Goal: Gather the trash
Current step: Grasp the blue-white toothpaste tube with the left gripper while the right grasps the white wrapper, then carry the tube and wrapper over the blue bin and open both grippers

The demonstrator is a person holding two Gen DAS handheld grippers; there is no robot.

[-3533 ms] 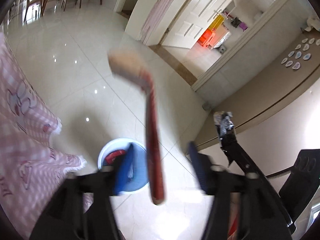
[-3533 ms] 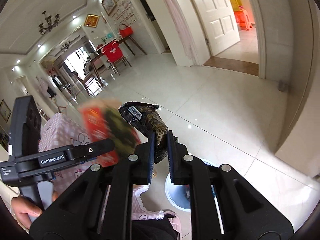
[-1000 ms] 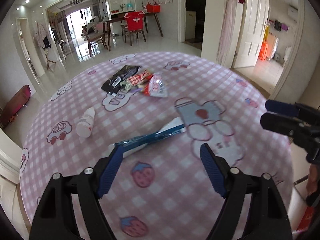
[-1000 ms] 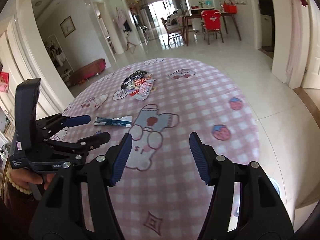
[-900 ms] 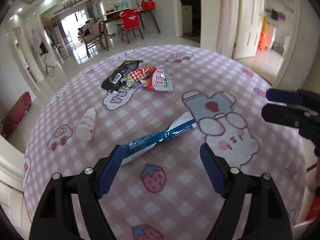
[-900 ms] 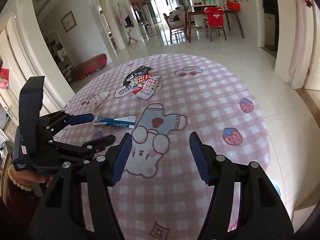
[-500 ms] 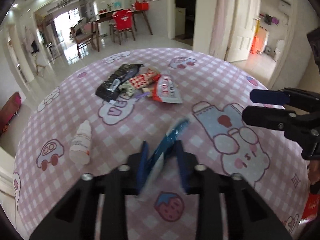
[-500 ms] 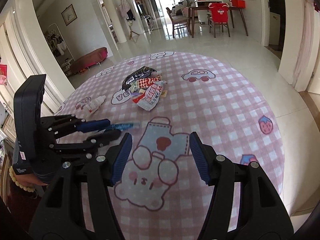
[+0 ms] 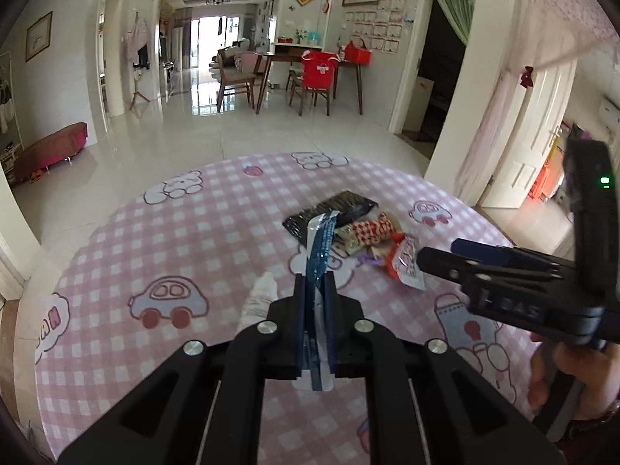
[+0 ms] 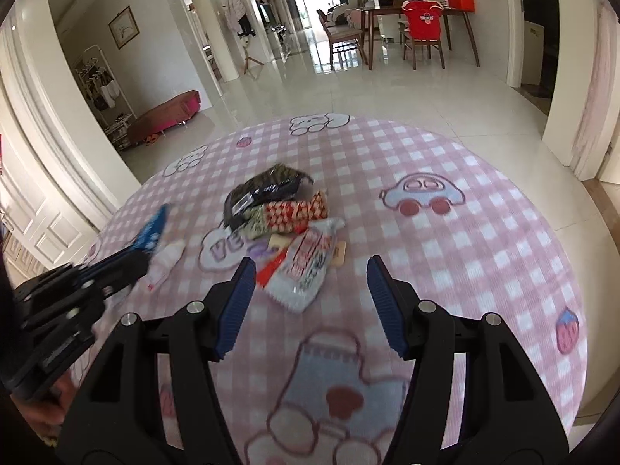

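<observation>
Two grippers at work over the round table with pink checked cloth (image 10: 484, 209). Left gripper (image 9: 314, 283) closed on a long blue-and-white plastic wrapper (image 9: 318, 255), pinched near its middle and held upright above the cloth, probably so that it hangs free for carrying away. Right gripper (image 10: 310, 302) wide open and empty, jaws spread on both sides of a white-and-red crinkled snack packet (image 10: 306, 267), seemingly lined up to take it next. Behind that packet, touching it, a small heap of trash: a black foil bag (image 10: 263, 190) and a red-and-white patterned wrapper (image 10: 294, 211). Near the left gripper, flat on the cloth, a small white plastic bottle (image 10: 164, 261), not yet collected. No bin visible in either view.
</observation>
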